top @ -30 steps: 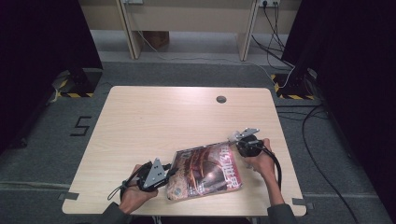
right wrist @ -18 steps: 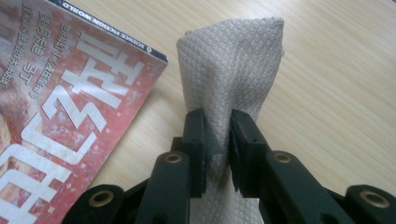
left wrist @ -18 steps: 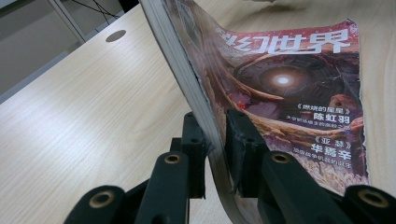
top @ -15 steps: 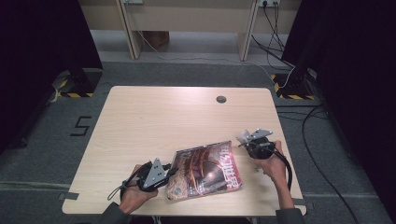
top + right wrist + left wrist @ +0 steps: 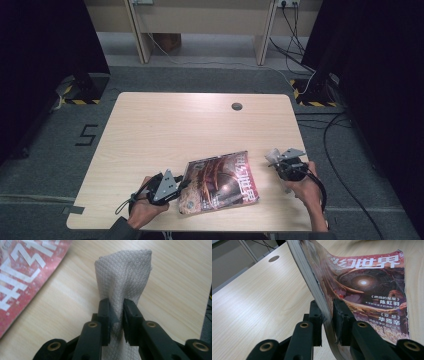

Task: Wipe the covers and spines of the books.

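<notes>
A red-covered magazine [image 5: 220,182] with white Chinese lettering lies near the front edge of the wooden table [image 5: 190,125]. My left gripper [image 5: 181,184] is shut on the magazine's left edge; in the left gripper view the jaws pinch the page block [image 5: 322,297] and the cover [image 5: 372,287] curves away to the right. My right gripper [image 5: 274,159] sits to the right of the magazine, off it, shut on a folded white cloth [image 5: 272,156]. In the right gripper view the cloth [image 5: 123,277] stands up between the jaws, with the magazine's corner [image 5: 22,270] at the left.
A round cable hole [image 5: 237,106] sits in the far part of the table. Cables [image 5: 345,145] trail on the grey floor to the right, and a taped number [image 5: 86,135] marks the floor at the left. Desk legs [image 5: 140,35] stand beyond the table.
My right gripper has carried the white cloth off the magazine's right part and out to the right, over bare table. The left gripper and the magazine have kept still.
</notes>
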The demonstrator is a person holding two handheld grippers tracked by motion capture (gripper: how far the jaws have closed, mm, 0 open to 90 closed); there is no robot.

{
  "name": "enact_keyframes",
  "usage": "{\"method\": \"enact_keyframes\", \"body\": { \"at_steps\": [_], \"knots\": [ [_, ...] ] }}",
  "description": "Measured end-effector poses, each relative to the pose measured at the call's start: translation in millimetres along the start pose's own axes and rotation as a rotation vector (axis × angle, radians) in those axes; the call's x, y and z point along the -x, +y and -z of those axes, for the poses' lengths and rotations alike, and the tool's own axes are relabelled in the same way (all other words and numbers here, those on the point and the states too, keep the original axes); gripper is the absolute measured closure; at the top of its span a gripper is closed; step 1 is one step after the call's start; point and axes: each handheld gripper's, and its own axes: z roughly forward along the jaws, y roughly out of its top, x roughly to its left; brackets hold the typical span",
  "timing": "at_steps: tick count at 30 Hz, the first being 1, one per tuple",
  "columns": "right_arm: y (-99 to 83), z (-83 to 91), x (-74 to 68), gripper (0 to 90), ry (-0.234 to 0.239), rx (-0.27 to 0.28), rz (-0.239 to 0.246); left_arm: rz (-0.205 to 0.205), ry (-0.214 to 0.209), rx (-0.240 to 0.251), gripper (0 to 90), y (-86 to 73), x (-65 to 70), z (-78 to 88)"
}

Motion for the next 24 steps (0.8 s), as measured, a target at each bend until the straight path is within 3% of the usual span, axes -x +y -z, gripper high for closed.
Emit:
{"method": "enact_keyframes", "body": {
  "at_steps": [4,13,24],
  "knots": [
    [-6.4,3.6,-1.7,77.8,0.002,-0.002,0.006,0.001,0.000,-0.001,77.6,-0.1,-0.1,0.0],
    [-14.3,-7.1,-3.3,77.5,-0.001,-0.052,0.016,0.002,0.000,-0.002,77.5,-0.2,-0.3,-0.1],
    [-17.0,-12.1,1.7,71.5,0.020,-0.069,-0.019,0.003,-0.002,-0.004,77.4,-0.7,0.3,0.5]
  ]
}}
